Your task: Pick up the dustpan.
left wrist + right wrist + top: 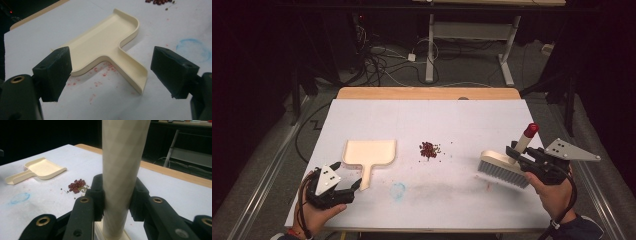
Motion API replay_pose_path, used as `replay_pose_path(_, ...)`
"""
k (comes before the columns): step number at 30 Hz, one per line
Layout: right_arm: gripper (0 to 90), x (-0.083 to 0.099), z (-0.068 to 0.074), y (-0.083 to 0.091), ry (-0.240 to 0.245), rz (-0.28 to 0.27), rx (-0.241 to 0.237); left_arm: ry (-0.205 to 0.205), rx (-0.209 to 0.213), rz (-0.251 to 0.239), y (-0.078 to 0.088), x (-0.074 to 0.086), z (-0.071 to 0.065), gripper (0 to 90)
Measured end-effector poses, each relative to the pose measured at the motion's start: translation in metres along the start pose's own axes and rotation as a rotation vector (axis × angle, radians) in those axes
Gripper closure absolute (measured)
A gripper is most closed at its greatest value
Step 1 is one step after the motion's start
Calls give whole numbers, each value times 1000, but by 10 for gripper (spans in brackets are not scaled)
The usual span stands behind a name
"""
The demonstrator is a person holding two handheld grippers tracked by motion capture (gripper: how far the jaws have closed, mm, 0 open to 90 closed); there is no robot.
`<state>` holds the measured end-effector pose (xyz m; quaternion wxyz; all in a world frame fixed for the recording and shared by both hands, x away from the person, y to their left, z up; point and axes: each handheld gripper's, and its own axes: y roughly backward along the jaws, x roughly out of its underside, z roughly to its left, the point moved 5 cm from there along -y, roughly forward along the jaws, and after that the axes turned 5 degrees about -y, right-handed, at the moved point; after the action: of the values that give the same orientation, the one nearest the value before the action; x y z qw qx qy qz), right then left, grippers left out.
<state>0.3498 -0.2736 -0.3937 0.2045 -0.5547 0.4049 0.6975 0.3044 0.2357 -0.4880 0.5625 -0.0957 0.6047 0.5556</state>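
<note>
Blue smudge [397,190] on white table [462,120], cables [377,62] on floor behind

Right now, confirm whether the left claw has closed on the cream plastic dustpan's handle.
No: the left claw stands open, the cream plastic dustpan's handle untouched.

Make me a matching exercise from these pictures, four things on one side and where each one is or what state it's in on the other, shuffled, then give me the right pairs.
Things:
1. cream plastic dustpan
2. small pile of dark red beans
3. white hand brush with a red-tipped handle
4. faint blue ring stain

Places or states:
A. clamped by its handle in the right gripper
B. lying flat in front of the open left gripper
C. loose on the white table between dustpan and brush
D. marked on the tabletop just right of the dustpan's handle

Pairs: 1-B, 2-C, 3-A, 4-D
</note>
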Motion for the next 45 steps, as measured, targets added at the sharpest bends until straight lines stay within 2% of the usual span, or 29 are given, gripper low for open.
replay_pose_path(1, 701, 0, 0, 0, 0, 0, 0, -19, -8, 6, -2, -2, -1, 169)
replay_pose_path(2, 701, 1, 0, -1, 6, 4, -1, -21, -7, 0, -3, -4, -2, 178)
replay_pose_path(6, 701, 1, 0, -4, 2, 5, -1, -3, 13, 23, -7, -2, -8, 188)
replay_pose_path(8, 701, 0, 2, -5, 9, 4, 1, 36, -4, 81, -11, 3, -7, 193)
replay_pose_path(9, 701, 0, 2, -5, 9, 4, 1, 36, -4, 81, -11, 3, -7, 198)
replay_pose_path(11, 701, -1, 4, -7, 17, 8, -3, 84, -1, 139, -13, 10, -5, 199)
replay_pose_path(12, 701, -2, 5, -10, 30, 9, -3, 103, -3, 147, -12, 12, -4, 200)
replay_pose_path(14, 701, -3, 6, -12, 40, 6, -6, 141, 19, 126, -6, 12, -4, 200)
replay_pose_path(15, 701, -3, 6, -12, 40, 6, -6, 157, 12, 126, -4, 11, -3, 200)
replay_pose_path(16, 701, -4, 6, -12, 39, 6, -6, 185, 19, 124, -3, 10, -4, 200)
replay_pose_path(17, 701, -4, 5, -14, 33, 6, -13, 223, 44, 123, -2, 8, -4, 200)
replay_pose_path(19, 701, -4, 5, -16, 30, 8, -14, 236, 47, 136, -3, 8, -4, 191)
replay_pose_path(20, 701, -5, 4, -17, 32, 7, -16, 253, 64, 167, -6, 8, -7, 186)
replay_pose_path(22, 700, -5, 5, -18, 35, 8, -22, 260, 58, 183, -8, 8, -8, 187)
replay_pose_path(24, 701, -6, 5, -20, 38, 11, -24, 278, 90, 197, -14, 5, -11, 188)
replay_pose_path(25, 700, -6, 6, -21, 36, 13, -26, 292, 116, 228, -22, 2, -15, 189)
replay_pose_path(26, 700, -6, 6, -21, 36, 13, -26, 292, 116, 228, -22, 2, -15, 195)
replay_pose_path(28, 700, -5, 7, -23, 36, 20, -31, 284, 126, 275, -32, 0, -18, 206)
replay_pose_path(30, 701, -4, 9, -24, 39, 22, -34, 267, 129, 302, -47, -4, -20, 244)
replay_pose_path(32, 701, -4, 9, -25, 40, 22, -33, 261, 121, 319, -52, -5, -20, 247)
replay_pose_path(36, 701, -4, 8, -23, 27, 12, -19, 266, 109, 356, -67, -8, -12, 326)
replay_pose_path(37, 701, -4, 8, -22, 28, 12, -17, 279, 115, 371, -73, -7, -8, 354)
replay_pose_path(38, 701, -3, 7, -22, 28, 12, -16, 293, 119, 363, -75, -7, -6, 350)
replay_pose_path(42, 701, -2, 6, -23, 23, 13, -13, 307, 110, 365, -78, -8, -2, 413)
replay_pose_path(45, 701, 0, 6, -25, 13, 15, -8, 280, 110, 378, -78, -9, 1, 518)
